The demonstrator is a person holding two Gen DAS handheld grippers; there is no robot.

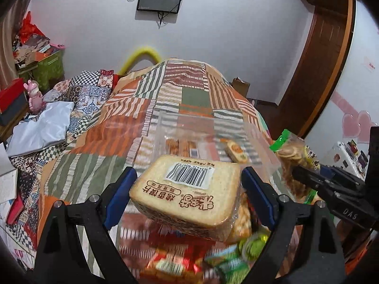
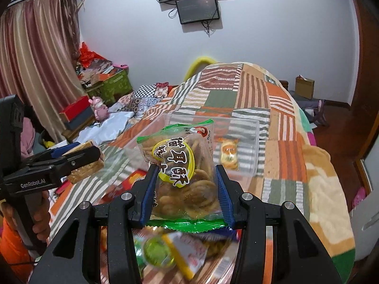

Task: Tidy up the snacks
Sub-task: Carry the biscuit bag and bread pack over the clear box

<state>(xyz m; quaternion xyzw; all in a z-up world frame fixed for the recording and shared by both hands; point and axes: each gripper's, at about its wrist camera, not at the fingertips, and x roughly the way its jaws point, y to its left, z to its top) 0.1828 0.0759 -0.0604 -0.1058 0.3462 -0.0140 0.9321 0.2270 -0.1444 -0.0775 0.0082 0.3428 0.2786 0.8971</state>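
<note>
**Both snacks lifted, box ahead**

Left hand-held gripper (image 1: 189, 194) clamps the tan toast-slice packet (image 1: 187, 189); right hand-held gripper (image 2: 187, 189) clamps the green-edged clear biscuit bag (image 2: 182, 165). Both hang above the bed. Next, I judge: lower them into the clear plastic box (image 2: 257, 142).

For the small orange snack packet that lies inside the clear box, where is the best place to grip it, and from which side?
Probably from above, through the open top of the clear box, since its walls block any side approach. The small orange packet lies flat on the box floor, long axis running away from the camera, so close the fingers across its narrower width, near the middle. Both grippers are occupied now: left gripper holds a toast pack, right gripper a biscuit bag.
</note>
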